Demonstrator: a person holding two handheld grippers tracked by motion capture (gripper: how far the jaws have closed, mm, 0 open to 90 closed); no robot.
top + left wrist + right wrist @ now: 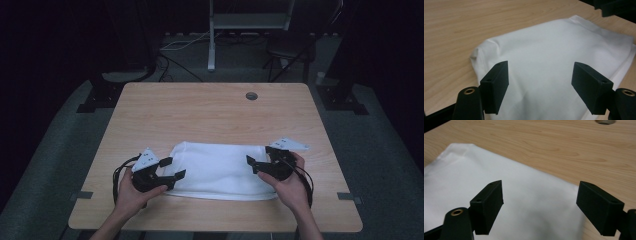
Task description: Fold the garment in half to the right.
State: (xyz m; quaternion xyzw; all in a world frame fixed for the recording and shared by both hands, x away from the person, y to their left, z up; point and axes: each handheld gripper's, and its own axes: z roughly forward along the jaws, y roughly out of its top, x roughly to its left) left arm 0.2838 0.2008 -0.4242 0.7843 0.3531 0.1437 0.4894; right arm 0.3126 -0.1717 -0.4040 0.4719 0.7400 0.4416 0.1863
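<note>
Cloth (220, 170) folded on table (210, 110) | left gripper (172, 168) jaws wide, empty | right gripper (259, 159) jaws wide, empty

Bare table (210, 107) beyond folded white cloth (220, 170), unobstructed.

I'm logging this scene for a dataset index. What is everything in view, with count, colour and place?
Cloth: one, white, folded flat on the near half of the table, between the two grippers.
Table: one, light wood, centre of the high view.
Cable hole: one, grey, far side of the tabletop.
Chair: one, dark, on the floor beyond the table.
Left gripper: one, black, at the cloth's left edge, jaws open, holding nothing.
Right gripper: one, black, at the cloth's right edge, jaws open, holding nothing.
Hands: two, on the grippers.
</note>
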